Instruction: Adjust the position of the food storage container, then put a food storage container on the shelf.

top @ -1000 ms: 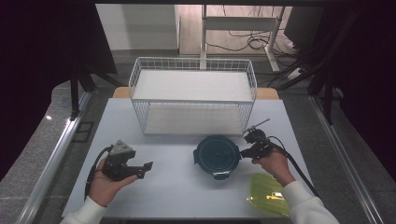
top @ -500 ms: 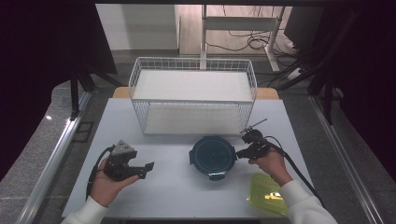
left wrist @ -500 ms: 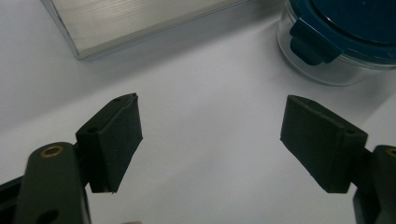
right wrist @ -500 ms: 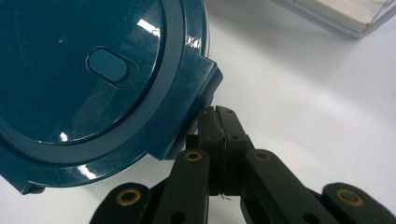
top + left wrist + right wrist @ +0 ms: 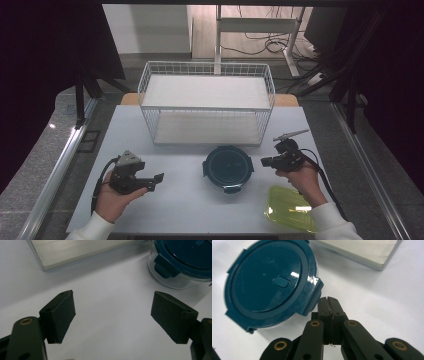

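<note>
Beside the container (image 5: pixel 228 167), right gripper (image 5: pixel 265 161) fingers closed; left gripper (image 5: pixel 156 181) spread empty.

Container (image 5: pixel 185 262): in the left gripper view cut off by the top and right edges; only one lid clasp and part of the clear wall are seen. Contents cannot be told; the dark lid (image 5: pixel 267 282) covers them. In the right gripper view the shut jaws hide part of its near clasp. Yellow lid (image 5: pixel 292 209): partly covered by the right forearm in the high view. Basket (image 5: pixel 207 107): only a base corner appears in each gripper view.
</note>
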Demonstrator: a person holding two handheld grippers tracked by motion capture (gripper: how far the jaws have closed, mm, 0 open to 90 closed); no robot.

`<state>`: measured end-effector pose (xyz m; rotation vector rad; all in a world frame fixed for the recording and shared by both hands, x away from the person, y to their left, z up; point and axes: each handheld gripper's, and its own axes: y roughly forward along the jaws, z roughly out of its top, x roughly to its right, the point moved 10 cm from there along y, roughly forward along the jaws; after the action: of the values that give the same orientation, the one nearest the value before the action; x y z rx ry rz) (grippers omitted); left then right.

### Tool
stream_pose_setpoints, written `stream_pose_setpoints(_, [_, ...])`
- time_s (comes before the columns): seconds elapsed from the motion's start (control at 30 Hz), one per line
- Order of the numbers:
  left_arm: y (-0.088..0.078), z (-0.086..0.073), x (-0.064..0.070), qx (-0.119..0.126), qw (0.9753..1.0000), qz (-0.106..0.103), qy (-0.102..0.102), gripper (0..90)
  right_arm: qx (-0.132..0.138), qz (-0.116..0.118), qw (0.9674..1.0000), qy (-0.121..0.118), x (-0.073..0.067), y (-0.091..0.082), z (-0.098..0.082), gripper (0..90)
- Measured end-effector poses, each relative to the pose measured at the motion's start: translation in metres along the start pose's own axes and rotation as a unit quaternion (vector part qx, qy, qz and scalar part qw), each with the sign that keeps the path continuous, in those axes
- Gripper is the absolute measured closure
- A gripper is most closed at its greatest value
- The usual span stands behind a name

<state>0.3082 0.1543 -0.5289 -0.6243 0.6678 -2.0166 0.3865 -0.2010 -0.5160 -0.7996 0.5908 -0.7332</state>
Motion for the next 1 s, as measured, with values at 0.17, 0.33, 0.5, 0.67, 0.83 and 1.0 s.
stream_pose_setpoints(0.17, [0.003, 0.003, 0.007, -0.002, 0.9999, -0.010, -0.004, 18.1, 0.026, 0.027, 0.9993, -0.004, -0.006, -0.016, -0.001, 57.0])
stream_pose_setpoints(0.33, [0.004, 0.011, 0.017, 0.007, 0.9995, -0.024, -0.018, 15.6, 0.052, 0.031, 0.9981, -0.010, -0.013, -0.021, -0.001, 24.5])
stream_pose_setpoints(0.5, [0.007, 0.014, 0.024, 0.005, 0.9994, -0.031, -0.018, 14.8, 0.061, 0.045, 0.9971, -0.005, -0.018, -0.023, 0.000, 19.1])
stream_pose_setpoints(0.67, [0.007, 0.020, 0.030, 0.009, 0.9995, -0.031, -0.008, 14.6, 0.069, 0.051, 0.9962, 0.013, -0.018, -0.026, 0.004, 15.8])
stream_pose_setpoints(0.83, [0.008, 0.026, 0.038, 0.012, 0.9991, -0.038, -0.014, 12.6, 0.067, 0.038, 0.9970, -0.008, -0.020, -0.026, 0.005, 14.0])
stream_pose_setpoints(1.0, [0.018, 0.035, 0.052, 0.008, 0.9979, -0.058, -0.026, 9.7, 0.042, 0.048, 0.9979, 0.004, -0.025, -0.020, 0.007, 13.9])
